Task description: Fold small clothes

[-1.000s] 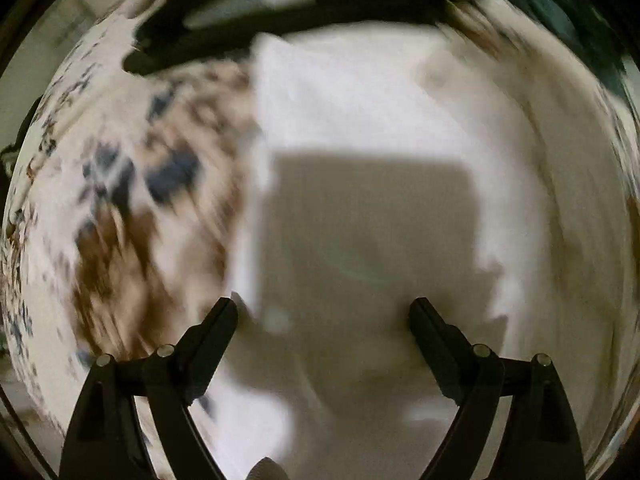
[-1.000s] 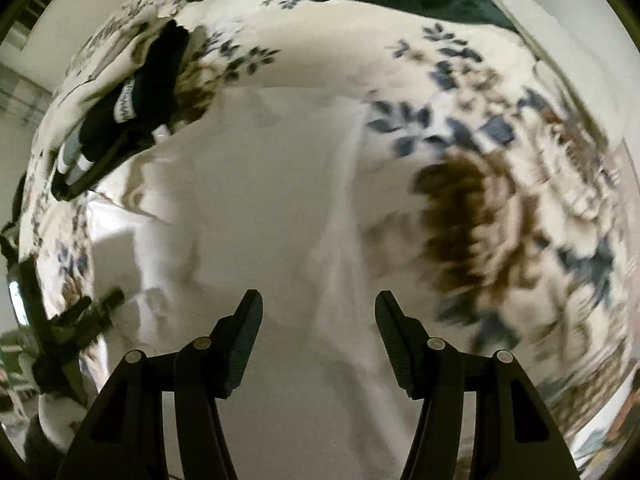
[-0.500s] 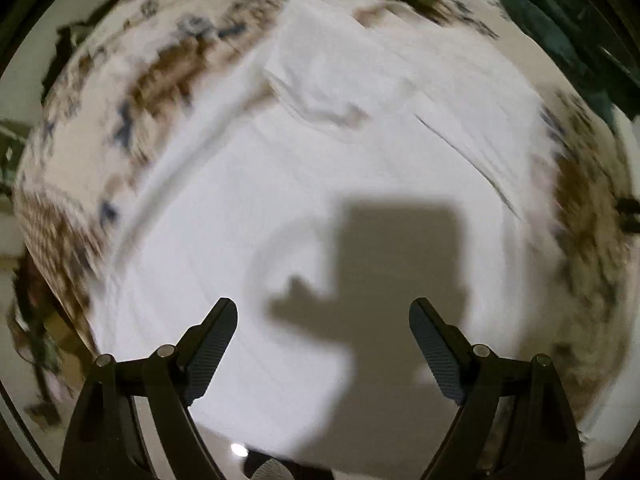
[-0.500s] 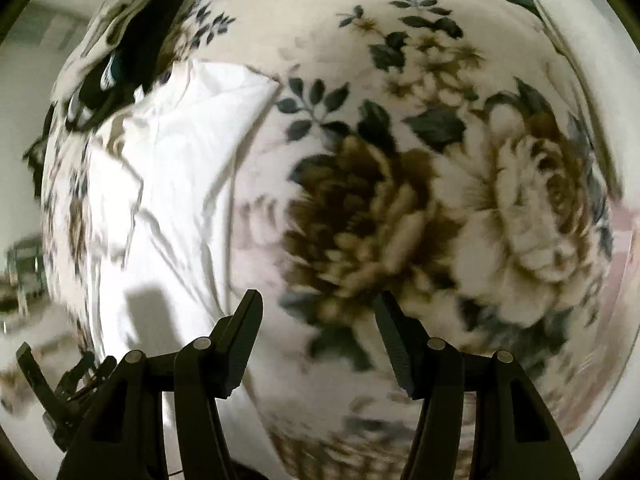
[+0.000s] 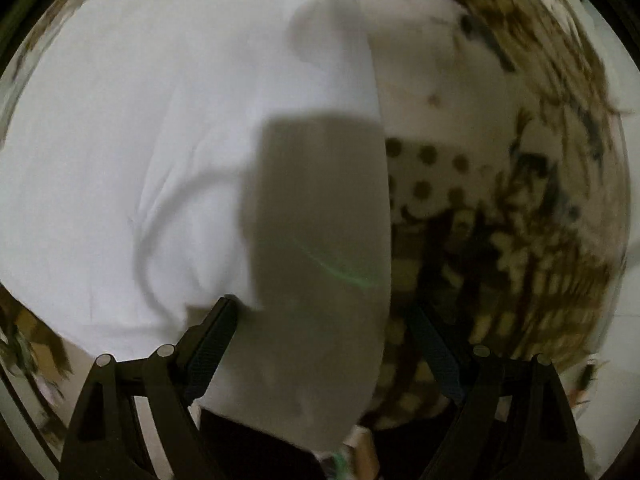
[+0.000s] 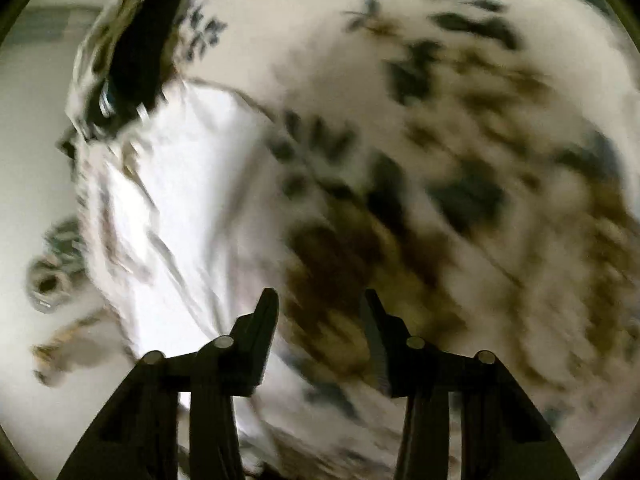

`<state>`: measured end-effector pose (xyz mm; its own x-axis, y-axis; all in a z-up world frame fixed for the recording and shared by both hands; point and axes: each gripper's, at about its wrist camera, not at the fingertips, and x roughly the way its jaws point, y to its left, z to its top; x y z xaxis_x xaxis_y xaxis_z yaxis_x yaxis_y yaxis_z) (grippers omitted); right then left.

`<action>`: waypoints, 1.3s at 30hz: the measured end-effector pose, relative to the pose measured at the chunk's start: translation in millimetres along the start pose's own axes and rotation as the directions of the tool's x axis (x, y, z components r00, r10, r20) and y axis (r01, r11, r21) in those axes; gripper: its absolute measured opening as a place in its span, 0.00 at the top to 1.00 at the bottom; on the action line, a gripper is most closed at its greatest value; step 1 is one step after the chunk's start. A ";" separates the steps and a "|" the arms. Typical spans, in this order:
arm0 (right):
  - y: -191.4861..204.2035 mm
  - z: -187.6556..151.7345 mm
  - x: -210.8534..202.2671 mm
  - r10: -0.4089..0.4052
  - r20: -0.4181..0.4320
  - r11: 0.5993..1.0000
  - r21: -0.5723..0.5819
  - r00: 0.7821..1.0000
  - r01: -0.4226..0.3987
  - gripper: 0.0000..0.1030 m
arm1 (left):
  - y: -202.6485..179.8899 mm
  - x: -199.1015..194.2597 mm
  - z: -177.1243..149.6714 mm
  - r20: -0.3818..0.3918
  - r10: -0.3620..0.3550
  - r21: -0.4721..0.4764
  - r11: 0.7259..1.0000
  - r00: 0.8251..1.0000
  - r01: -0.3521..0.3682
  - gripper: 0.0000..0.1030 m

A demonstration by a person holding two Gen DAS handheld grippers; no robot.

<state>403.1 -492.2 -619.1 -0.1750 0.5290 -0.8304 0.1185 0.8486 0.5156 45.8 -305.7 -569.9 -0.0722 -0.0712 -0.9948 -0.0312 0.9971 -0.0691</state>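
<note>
Two hand-held grippers, left (image 5: 324,332) and right (image 6: 318,312), released above white garment (image 5: 160,140) on floral bedspread (image 6: 460,160); light, limp cloth, best pinched at hem corners.

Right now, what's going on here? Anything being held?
A person is folding a white garment that lies on a floral bedspread. Nothing is held: the left gripper is open over the garment's edge, one finger over the cloth and the other over the bedspread. The right gripper is open too, over the bedspread beside the garment's edge. Both views are motion-blurred. A dark item lies past the garment's far end.
</note>
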 end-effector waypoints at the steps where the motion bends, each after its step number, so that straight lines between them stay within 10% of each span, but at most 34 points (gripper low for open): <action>1: 1.6 14.9 8.0 0.029 0.020 0.999 0.029 0.999 -0.030 0.56 | 1.5 0.7 0.2 0.017 0.000 0.000 1.000 1.000 0.000 0.31; 3: 4.2 36.2 24.3 0.096 0.019 0.992 0.076 0.995 -0.097 0.49 | 14.0 -3.5 -0.7 0.069 -0.003 -0.026 1.000 0.998 0.005 0.76; 5: 9.1 52.7 41.2 0.136 0.015 0.984 0.116 0.991 -0.137 0.43 | 30.9 -10.5 -0.3 0.105 -0.021 -0.063 0.998 0.994 0.028 0.96; 8: 22.7 62.2 54.7 0.130 0.038 0.983 0.126 0.991 -0.134 0.49 | 60.2 -27.2 -8.6 0.158 -0.047 -0.121 0.990 0.986 0.066 0.96; 10: 38.3 62.9 53.2 0.080 0.060 0.992 0.091 0.995 -0.086 0.90 | 77.6 -39.4 -15.6 0.186 -0.054 -0.159 0.984 0.981 0.084 0.96; 11: 45.8 62.3 51.4 0.064 0.064 0.995 0.072 0.996 -0.068 0.93 | 88.0 -47.8 -20.3 0.199 -0.063 -0.189 0.977 0.978 0.101 0.96; 23: 216.6 58.1 5.7 -0.031 0.128 0.980 -0.190 0.991 0.055 0.96 | 207.2 -141.9 -27.0 0.353 -0.064 -0.400 0.891 0.933 0.213 0.96; 33: 404.8 67.4 113.5 -0.210 0.180 0.897 -0.356 0.961 0.263 0.96 | 359.4 -105.9 -38.9 0.324 -0.045 -0.558 0.798 0.945 0.229 0.99; 39: 444.3 81.3 181.7 -0.347 0.210 0.856 -0.329 0.914 0.400 0.96 | 411.8 -66.2 -49.4 0.318 -0.277 -0.580 0.700 0.907 0.417 0.94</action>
<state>503.3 -19.7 -558.0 0.0038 0.1879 -0.9822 -0.2900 0.9402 0.1788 -11.5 108.4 -528.8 0.2600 -0.3327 -0.9065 -0.6297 0.6533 -0.4203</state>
